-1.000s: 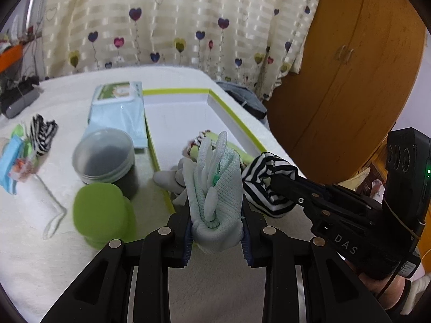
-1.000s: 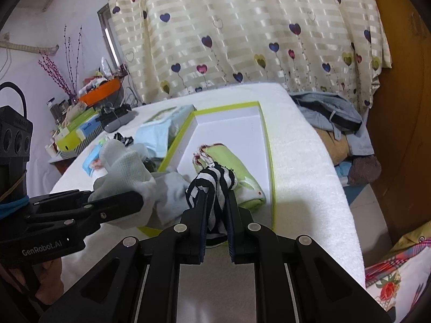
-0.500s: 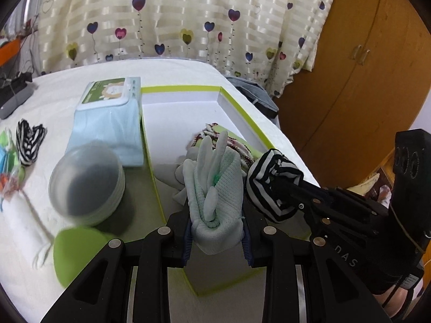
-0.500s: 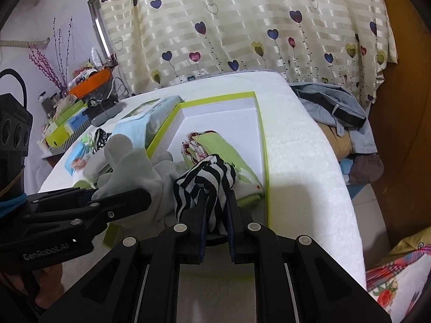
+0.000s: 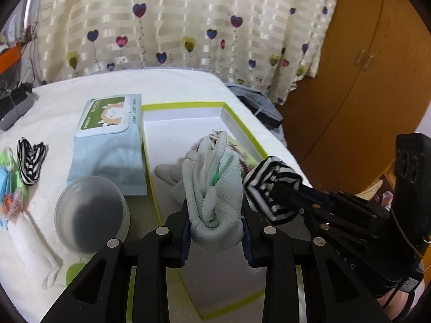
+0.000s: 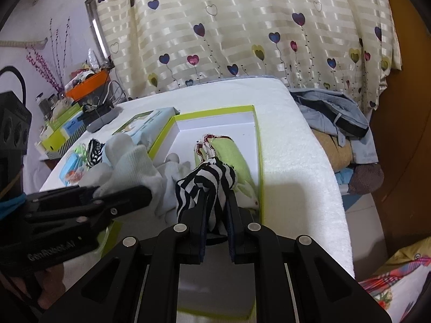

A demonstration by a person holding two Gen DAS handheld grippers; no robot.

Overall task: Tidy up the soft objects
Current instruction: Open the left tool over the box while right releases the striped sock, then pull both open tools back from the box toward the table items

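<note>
My left gripper [image 5: 216, 223] is shut on a pale green-white knit glove [image 5: 212, 185] and holds it over the white box with a lime rim [image 5: 242, 132]. My right gripper [image 6: 216, 215] is shut on a black-and-white striped cloth [image 6: 207, 180], also over the box [image 6: 257, 145]. The striped cloth also shows in the left wrist view [image 5: 272, 185], and the glove in the right wrist view [image 6: 126, 158]. In the box lie a folded green cloth [image 6: 231, 156] and a white glove [image 6: 172, 177]. Another striped cloth [image 5: 29, 158] lies on the table at the left.
A light blue wet-wipes pack [image 5: 107, 140] lies left of the box. A clear round container [image 5: 91, 215] stands in front of it. A white cloth [image 5: 29, 247] and small packets [image 5: 8, 183] lie at the left. Clothes [image 6: 336, 118] are piled right of the table.
Both grippers have moved forward over the box with their cloths still held. The round container and the green lid have slid down and left in the left wrist view.
</note>
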